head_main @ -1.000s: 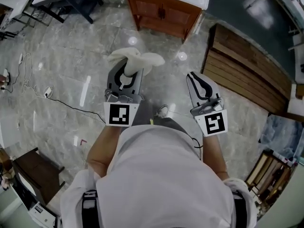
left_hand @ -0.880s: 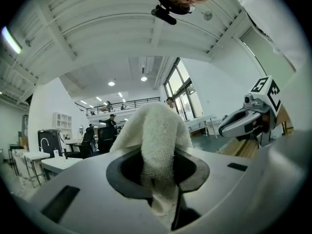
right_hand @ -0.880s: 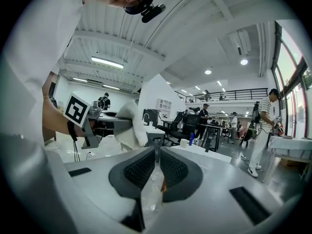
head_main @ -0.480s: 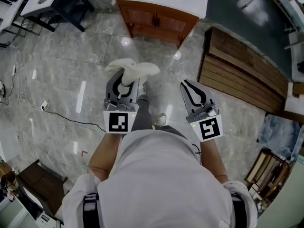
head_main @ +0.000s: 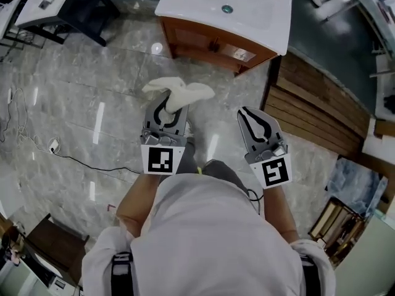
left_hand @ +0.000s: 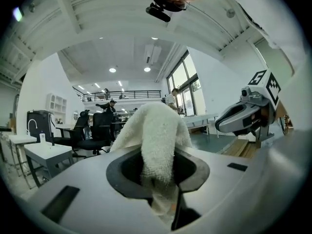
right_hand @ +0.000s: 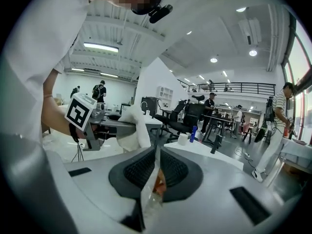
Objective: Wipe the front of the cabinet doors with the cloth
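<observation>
While the left claw pinches the cloth, the right claw is pressed together, cabinet at 12 o'clock.

The cabinet stands ahead of me, under the washbasin top. My left gripper and right gripper sit side by side before it, the cloth in the left. Wooden boards lie to the right.

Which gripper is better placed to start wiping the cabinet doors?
Left. The left gripper is shut on the white terry cloth, which sticks out toward the brown wooden cabinet doors ahead. The right gripper is shut and empty.
</observation>
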Tool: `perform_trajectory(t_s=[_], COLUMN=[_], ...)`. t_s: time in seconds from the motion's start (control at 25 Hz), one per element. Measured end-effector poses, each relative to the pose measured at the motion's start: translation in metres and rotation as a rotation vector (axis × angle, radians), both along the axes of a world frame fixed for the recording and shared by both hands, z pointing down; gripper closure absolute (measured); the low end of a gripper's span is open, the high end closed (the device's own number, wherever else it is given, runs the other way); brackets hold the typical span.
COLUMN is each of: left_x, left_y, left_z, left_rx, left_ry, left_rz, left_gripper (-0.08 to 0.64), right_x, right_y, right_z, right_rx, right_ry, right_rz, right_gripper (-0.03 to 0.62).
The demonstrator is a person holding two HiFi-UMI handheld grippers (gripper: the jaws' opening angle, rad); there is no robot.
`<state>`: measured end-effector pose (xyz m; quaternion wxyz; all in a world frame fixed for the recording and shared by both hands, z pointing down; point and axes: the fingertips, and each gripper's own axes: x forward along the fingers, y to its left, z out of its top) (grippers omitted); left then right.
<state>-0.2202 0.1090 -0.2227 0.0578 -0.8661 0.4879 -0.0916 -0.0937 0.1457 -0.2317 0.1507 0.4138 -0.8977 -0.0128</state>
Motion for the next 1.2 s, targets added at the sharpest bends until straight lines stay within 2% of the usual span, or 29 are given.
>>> perform_trajectory(t_s=[0.12, 0.28, 0.48, 0.64, 0.76, 0.92, 1.2], left_x=[-0.011, -0.001, 0.021, 0.041, 0.055, 0.069, 0.084], left_y=[-0.039, -0.074, -0.096, -0.11, -0.122, -0.141, -0.173], left_z=[0.011, 0.015, 0.016, 0.031, 0.059, 0.116, 0.215], left_rx=[-0.021, -0.024, -0.022, -0.039, -0.069, -0.117, -0.126], left_ry=[0.024, 0.037, -0.006, -0.041, -0.068, -0.084, -0.057], left_rz=[0.001, 0.017, 0.017, -0.001, -0.007, -0.007, 0.007], left_gripper=[0.446, 0.446, 0.448, 0.446, 0.446, 0.446, 0.448], right_x=[-0.01, 0.0, 0.018, 0.033, 0.05, 0.059, 0.064], right_y=[-0.032, -0.06, -0.084, -0.102, -0.11, -0.129, -0.15], right_z=[0.006, 0.011, 0.019, 0.038, 0.075, 0.131, 0.237], right_rx=[-0.025, -0.049, -0.045, -0.058, -0.096, -0.163, -0.183], right_ry=[0.013, 0.041, 0.03, 0.081, 0.156, 0.068, 0.101], right_rz=[0.02, 0.045, 0.027, -0.028, -0.077, -0.033, -0.035], right_gripper=[0.535, 0.535, 0.535, 0.535, 0.535, 0.535, 0.535])
